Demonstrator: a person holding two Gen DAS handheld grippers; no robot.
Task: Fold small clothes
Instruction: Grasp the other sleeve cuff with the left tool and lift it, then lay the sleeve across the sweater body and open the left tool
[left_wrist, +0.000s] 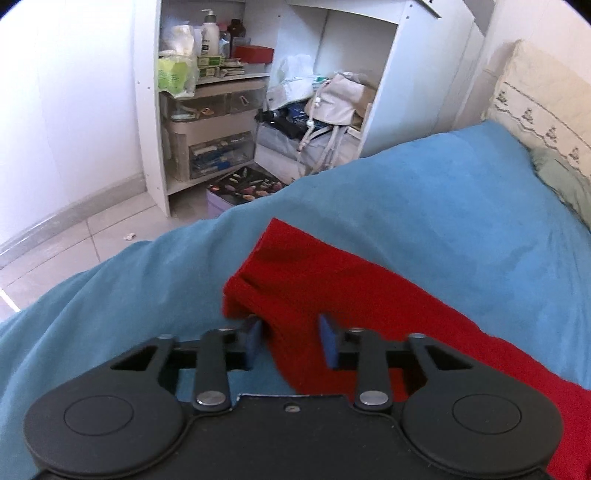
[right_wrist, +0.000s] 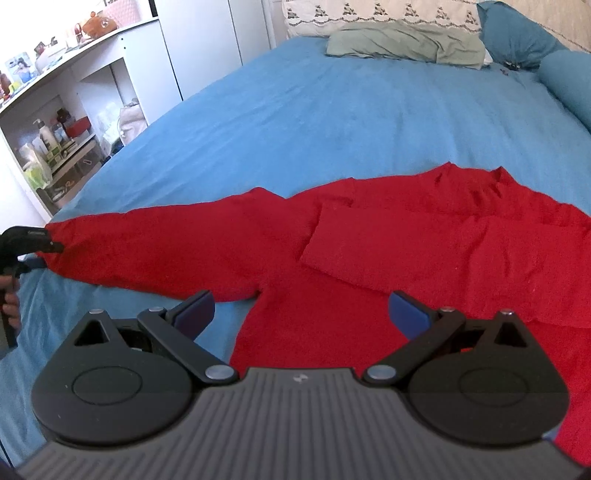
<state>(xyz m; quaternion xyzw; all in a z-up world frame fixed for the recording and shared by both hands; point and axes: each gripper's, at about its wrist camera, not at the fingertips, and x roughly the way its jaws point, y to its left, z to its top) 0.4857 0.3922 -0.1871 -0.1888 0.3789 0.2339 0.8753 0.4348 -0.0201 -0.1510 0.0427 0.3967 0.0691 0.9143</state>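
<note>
**Grippers and red sweater on blue bedspread**

Left gripper (left_wrist: 291, 341): black frame, blue pads, jaws narrowed around the cuff end of the red sweater (right_wrist: 369, 251). Cloth sits between the pads, but a gap shows beside the right pad, so no firm pinch can be confirmed. In the right wrist view this same gripper appears at the far left edge, at the sleeve's tip, with part of a hand (right_wrist: 9, 306) below it.

Right gripper (right_wrist: 301, 314): black arms, grey ribbed body, blue pads spread wide, nothing clamped. It hangs over the sweater's body, near where the outstretched sleeve joins it.

Red sweater: lies flat on the blue bedspread (right_wrist: 295, 110), one sleeve stretched out toward the left gripper, the other sleeve folded across the chest.

Green pillow (right_wrist: 406, 46): at the head of the bed, well apart from the sweater, with a cream embroidered pillow (right_wrist: 380, 13) behind it.

White shelf unit (left_wrist: 384, 74): beside the bed, holding bottles, boxes, clear drawers and bags.
</note>
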